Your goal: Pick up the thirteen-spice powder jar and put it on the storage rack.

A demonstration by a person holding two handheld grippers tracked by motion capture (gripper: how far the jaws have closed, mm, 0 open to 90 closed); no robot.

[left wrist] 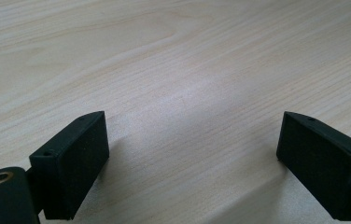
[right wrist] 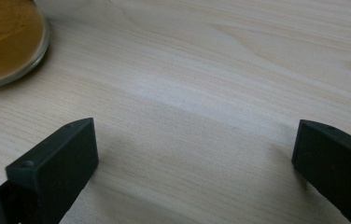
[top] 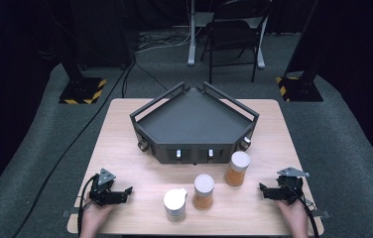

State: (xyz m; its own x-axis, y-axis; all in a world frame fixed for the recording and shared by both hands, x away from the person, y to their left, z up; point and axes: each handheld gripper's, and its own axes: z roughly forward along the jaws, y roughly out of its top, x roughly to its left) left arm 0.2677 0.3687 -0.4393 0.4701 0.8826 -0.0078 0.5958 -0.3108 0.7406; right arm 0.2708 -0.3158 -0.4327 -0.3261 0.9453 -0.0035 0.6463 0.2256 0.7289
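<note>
Three jars stand in a row on the wooden table (top: 125, 148): a white-lidded jar with pale contents (top: 175, 204) at the front, an orange-filled jar (top: 204, 191) beside it, and another orange-filled jar (top: 237, 168) nearer the tray. My left gripper (top: 127, 190) rests at the front left, pointing right, open; in its own view the jaws (left wrist: 192, 158) stand wide over bare wood. My right gripper (top: 263, 188) rests at the front right, pointing left, open with nothing between its jaws (right wrist: 194, 168). The base of an orange jar (right wrist: 5, 42) shows at the upper left of the right gripper view.
A dark five-sided tray with raised rails (top: 145, 111) stands on the far half of the table, just behind the jars. Beyond the table are a folding chair (top: 234, 34), stand bases with hazard tape (top: 83, 91) and cables on the grey floor.
</note>
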